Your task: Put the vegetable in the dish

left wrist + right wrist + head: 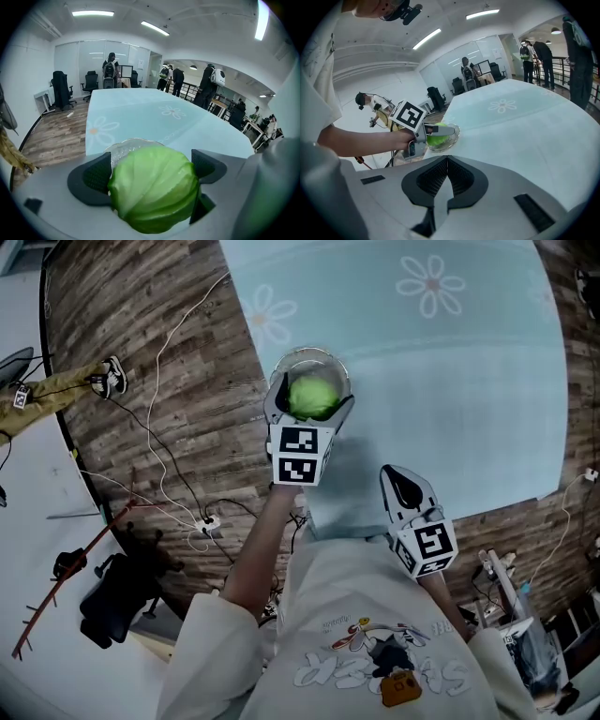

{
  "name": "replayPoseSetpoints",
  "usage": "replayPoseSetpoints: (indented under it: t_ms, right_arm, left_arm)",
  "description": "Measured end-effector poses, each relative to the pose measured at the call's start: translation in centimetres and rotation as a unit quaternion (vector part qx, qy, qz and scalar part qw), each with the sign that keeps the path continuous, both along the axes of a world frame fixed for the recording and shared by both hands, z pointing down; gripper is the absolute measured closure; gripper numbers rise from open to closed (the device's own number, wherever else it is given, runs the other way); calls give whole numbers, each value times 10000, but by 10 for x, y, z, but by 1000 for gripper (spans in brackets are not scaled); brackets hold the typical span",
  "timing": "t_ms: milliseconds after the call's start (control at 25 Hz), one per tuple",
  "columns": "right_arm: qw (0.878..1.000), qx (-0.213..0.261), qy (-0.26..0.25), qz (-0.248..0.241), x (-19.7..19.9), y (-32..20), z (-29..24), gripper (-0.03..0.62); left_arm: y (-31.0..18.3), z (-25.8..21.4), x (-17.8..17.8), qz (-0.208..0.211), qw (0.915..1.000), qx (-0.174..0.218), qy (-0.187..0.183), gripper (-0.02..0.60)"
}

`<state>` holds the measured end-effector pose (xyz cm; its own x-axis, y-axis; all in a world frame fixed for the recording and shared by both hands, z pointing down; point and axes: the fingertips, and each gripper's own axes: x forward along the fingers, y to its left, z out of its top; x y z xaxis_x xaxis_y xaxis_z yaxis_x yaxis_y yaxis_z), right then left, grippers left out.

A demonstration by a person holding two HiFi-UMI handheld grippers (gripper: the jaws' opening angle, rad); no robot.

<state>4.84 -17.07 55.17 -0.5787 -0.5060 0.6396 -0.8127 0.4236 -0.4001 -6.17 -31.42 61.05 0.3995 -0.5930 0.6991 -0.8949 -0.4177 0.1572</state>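
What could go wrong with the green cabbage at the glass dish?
The cabbage looks big for the glass dish, so it might roll out when the left tool lets go. The dish sits close to the table edge, so a bump could push it off.

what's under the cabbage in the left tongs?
A clear glass dish: its rim shows past the cabbage, held in the left tongs over the blue table. The dish's inside, and any contact with it, is covered.
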Motion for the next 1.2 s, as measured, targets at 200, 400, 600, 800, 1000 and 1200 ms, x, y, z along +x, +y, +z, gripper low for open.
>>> replayPoseSetpoints:
  t_ms: [200,400,600,800,1000,1200]
  right_arm:
    - [10000,-46,-24,34,0,2,2,574]
    - [10000,-37,-25,66,0,2,2,574]
    - [10000,-12,-36,73,-2,4,-1,574]
    - [10000,9,-49,55,-6,6,-1,574]
    - [9999,153,-24,23,-11,6,-11,574]
    - [9995,323,35,-48,-12,4,-22,574]
  left_arm:
    - [-8,18,-3,-84,9998,-147,-100,41]
    - [-15,25,-11,-261,9993,-187,-206,43]
    - [-23,9,-20,-599,9980,176,-119,78]
    - [-24,2,-20,-526,9984,216,-71,81]
    - [-6,-11,-28,-593,9981,188,45,157]
    - [15,-27,-36,-718,9972,149,170,313]
